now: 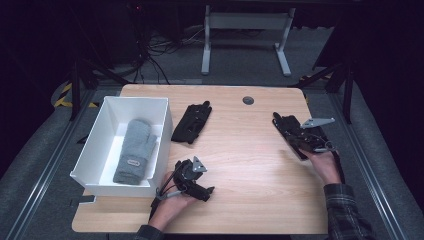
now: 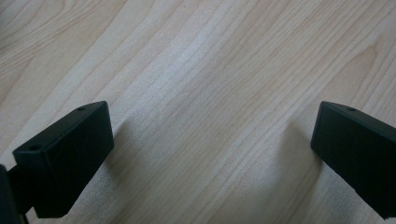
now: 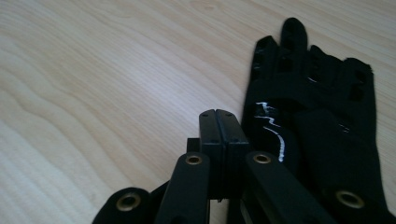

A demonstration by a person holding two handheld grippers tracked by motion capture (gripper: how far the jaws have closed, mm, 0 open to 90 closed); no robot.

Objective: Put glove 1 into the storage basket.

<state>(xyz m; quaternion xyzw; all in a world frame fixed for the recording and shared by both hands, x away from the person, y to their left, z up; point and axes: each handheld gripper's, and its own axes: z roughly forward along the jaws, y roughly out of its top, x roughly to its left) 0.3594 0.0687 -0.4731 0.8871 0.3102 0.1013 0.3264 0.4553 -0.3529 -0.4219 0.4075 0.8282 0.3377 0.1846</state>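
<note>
lying just right of shut r tool (image 3: 220,122): black glove (image 3: 322,112), flat on table (image 3: 93,70).

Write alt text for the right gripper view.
The right gripper, jaws shut together and empty, points across a pale wooden table. A black glove lies flat just right of the jaws, fingers pointing away.

Light wooden table (image 1: 250,165) with rounded corners.
A white box (image 1: 94,145) is set at the left edge, a black glove (image 1: 192,123) lies flat just beside it, and a dark round grommet (image 1: 248,100) is seen near the far edge.
</note>
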